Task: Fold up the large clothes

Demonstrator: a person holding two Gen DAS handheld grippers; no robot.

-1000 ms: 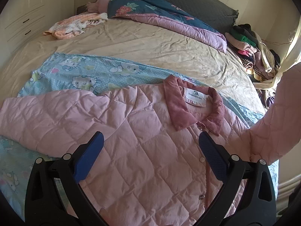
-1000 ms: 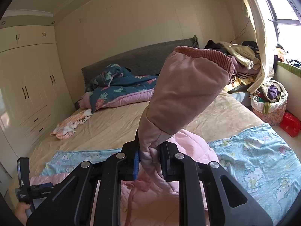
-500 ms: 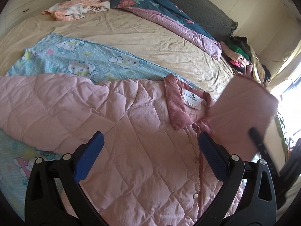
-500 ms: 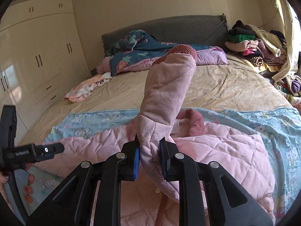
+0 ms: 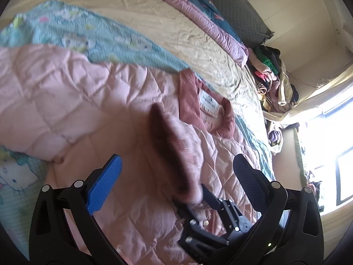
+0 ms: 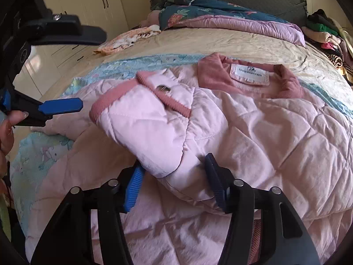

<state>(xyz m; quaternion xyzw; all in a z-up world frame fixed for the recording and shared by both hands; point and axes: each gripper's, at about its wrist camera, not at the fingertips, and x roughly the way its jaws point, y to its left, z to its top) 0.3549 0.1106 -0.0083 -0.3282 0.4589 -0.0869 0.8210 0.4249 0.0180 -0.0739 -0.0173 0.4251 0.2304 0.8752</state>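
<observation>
**Sleeve lies across the jacket front, both grippers spread**

I'm looking down at the pink quilted jacket (image 6: 253, 132) spread front-up on the bed (image 6: 220, 42), lying over a light blue cartoon-print sheet (image 6: 136, 63). Its padding is stitched in big diamond panels, pale and puffy, with plenty of creases. The collar (image 6: 211, 75) is a darker dusty rose, folded open toward the headboard, and a white label (image 6: 249, 74) shows inside the neck.

One sleeve (image 6: 145, 128) is folded over the chest, its ribbed rose cuff (image 6: 114, 97) pointing toward the left side of the right wrist view. A small metal snap (image 6: 163, 88) glints near the cuff. In the left wrist view the same sleeve (image 5: 176, 154) is blurred, so I can't read its detail there.

My right gripper (image 6: 174, 183) sits low on the jacket with its jaws apart; the base of the folded sleeve lies between the blue pads, and I can't tell whether either pad touches it. My left gripper (image 5: 176, 176) hovers above the jacket front, jaws wide apart, nothing in them. From the right wrist view I see it at the left edge (image 6: 59, 107), held in a hand (image 6: 8, 130).

Farther up the bed: a dark floral quilt (image 6: 198, 8) with a lilac lining, a peach patterned garment (image 6: 128, 39), and a clothes pile (image 6: 326, 33) at the right.
</observation>
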